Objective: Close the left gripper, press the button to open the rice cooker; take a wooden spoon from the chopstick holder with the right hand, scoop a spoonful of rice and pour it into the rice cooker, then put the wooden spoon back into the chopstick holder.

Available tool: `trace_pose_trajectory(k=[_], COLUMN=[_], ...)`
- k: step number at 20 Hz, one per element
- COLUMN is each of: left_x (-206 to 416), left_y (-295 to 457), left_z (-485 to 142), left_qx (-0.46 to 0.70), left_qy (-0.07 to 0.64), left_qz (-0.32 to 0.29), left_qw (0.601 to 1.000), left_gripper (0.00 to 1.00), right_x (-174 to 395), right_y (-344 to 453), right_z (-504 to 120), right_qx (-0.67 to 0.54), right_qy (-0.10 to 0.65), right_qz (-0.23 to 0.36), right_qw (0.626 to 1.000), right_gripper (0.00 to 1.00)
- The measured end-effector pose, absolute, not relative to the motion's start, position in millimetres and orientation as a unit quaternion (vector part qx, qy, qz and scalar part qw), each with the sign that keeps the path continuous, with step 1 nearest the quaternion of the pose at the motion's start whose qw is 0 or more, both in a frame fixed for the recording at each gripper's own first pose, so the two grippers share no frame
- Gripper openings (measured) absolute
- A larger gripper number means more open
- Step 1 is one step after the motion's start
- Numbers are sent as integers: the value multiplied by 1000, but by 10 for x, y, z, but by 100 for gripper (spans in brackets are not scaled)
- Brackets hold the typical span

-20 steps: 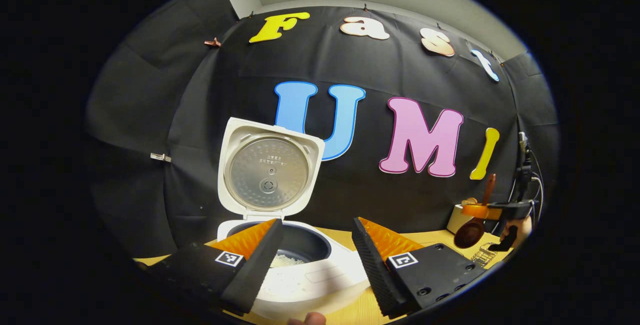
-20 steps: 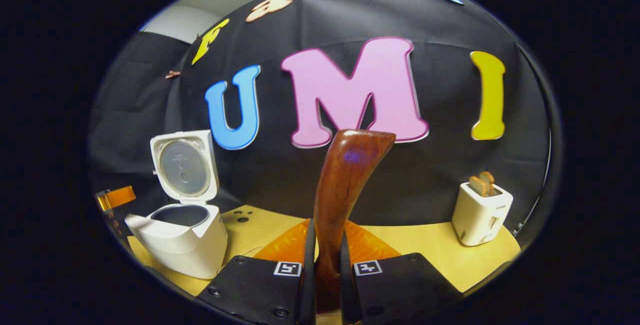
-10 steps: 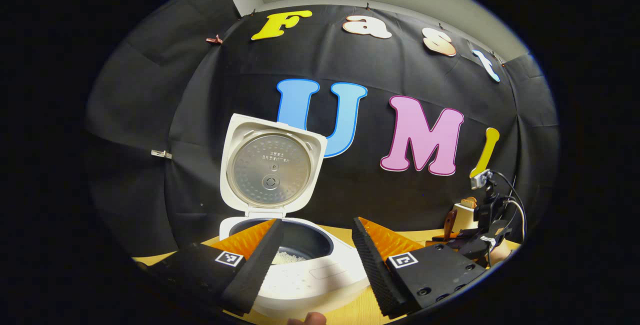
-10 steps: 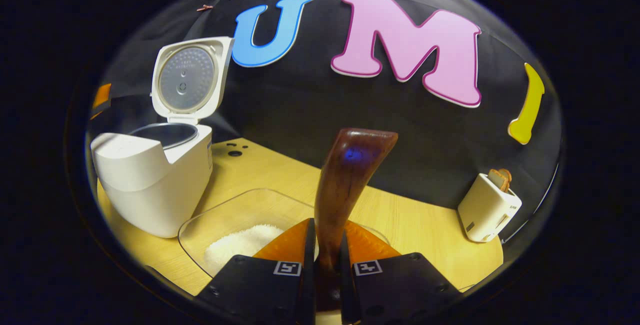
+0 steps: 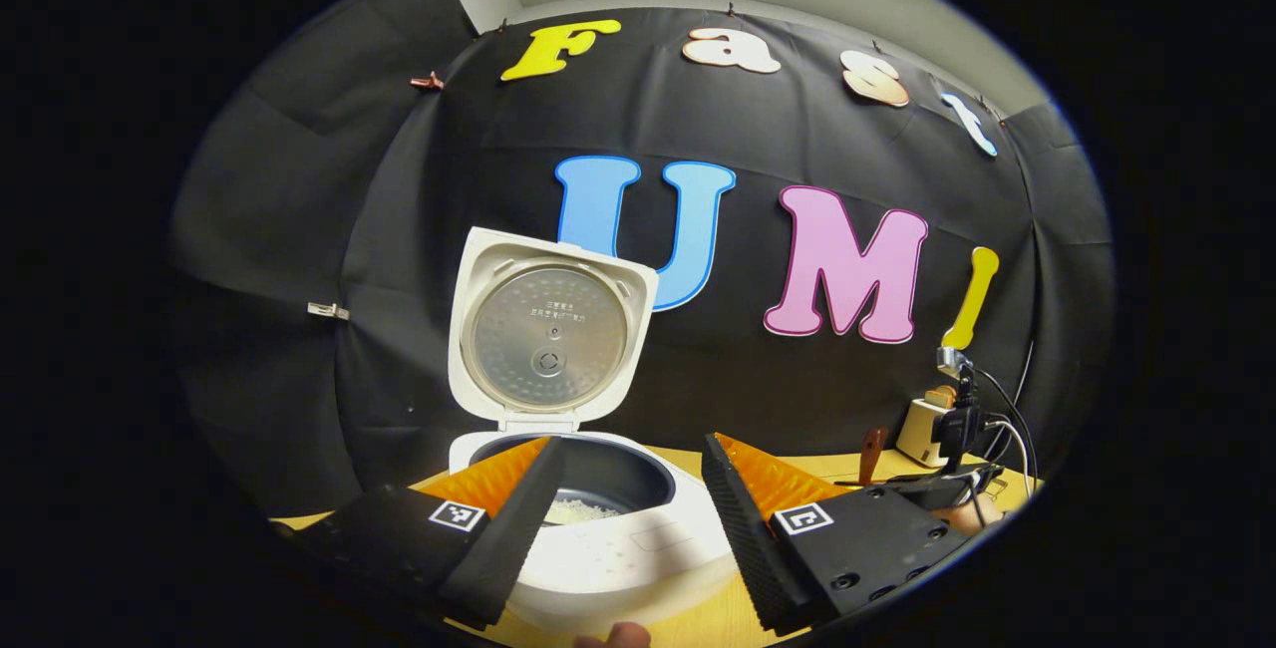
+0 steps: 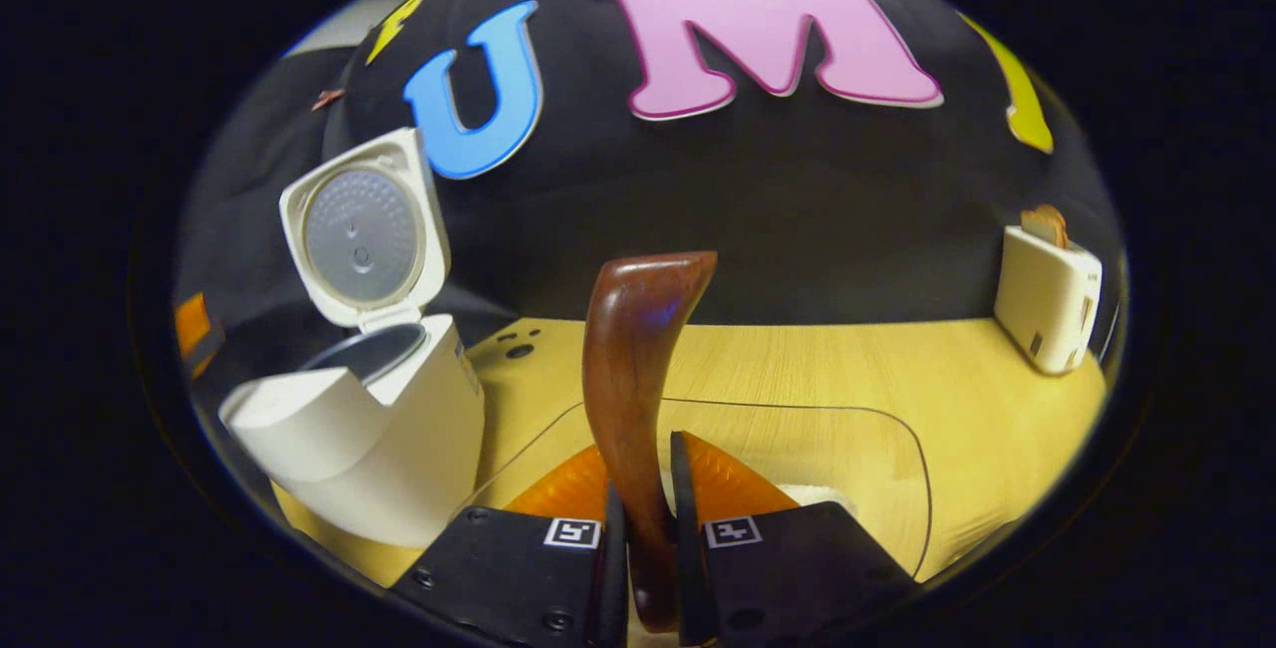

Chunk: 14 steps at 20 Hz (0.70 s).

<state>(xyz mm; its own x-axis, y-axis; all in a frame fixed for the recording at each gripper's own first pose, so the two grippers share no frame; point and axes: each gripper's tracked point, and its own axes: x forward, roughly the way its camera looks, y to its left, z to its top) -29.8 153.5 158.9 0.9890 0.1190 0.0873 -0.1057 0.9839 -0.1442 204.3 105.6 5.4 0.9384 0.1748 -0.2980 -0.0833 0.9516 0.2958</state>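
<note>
right gripper (image 6: 643, 528) clamping wooden spoon (image 6: 633, 369) handle upright over clear rice tray's (image 6: 902, 439) rim | left gripper (image 5: 628, 508) hovering, fingers apart, before rice cooker (image 5: 598, 518), lid standing open | bare table (image 6: 797, 369) beyond tray

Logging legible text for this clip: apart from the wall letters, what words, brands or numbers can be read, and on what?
None readable.
Rice cooker lid: small print lines, too small to read.
Toaster: nothing legible.
Left gripper: square coded tags, no words.
</note>
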Motion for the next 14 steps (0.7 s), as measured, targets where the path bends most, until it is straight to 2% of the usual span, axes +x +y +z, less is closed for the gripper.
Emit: trace_pose_trajectory(k=[4,14], left_x=[-312,-393], left_y=[1553,1630], left_z=[1628,1656], left_qx=[-74,-74], left_qy=[-53,-57], left_qz=[57,67], left_qw=[994,993], left_gripper=[90,90], right_x=[2117,2226], right_y=[916,533], right_z=[175,630], right_qx=[270,439], right_qy=[155,93], right_qz=[62,22], right_qw=[948,894], right_gripper=[23,23])
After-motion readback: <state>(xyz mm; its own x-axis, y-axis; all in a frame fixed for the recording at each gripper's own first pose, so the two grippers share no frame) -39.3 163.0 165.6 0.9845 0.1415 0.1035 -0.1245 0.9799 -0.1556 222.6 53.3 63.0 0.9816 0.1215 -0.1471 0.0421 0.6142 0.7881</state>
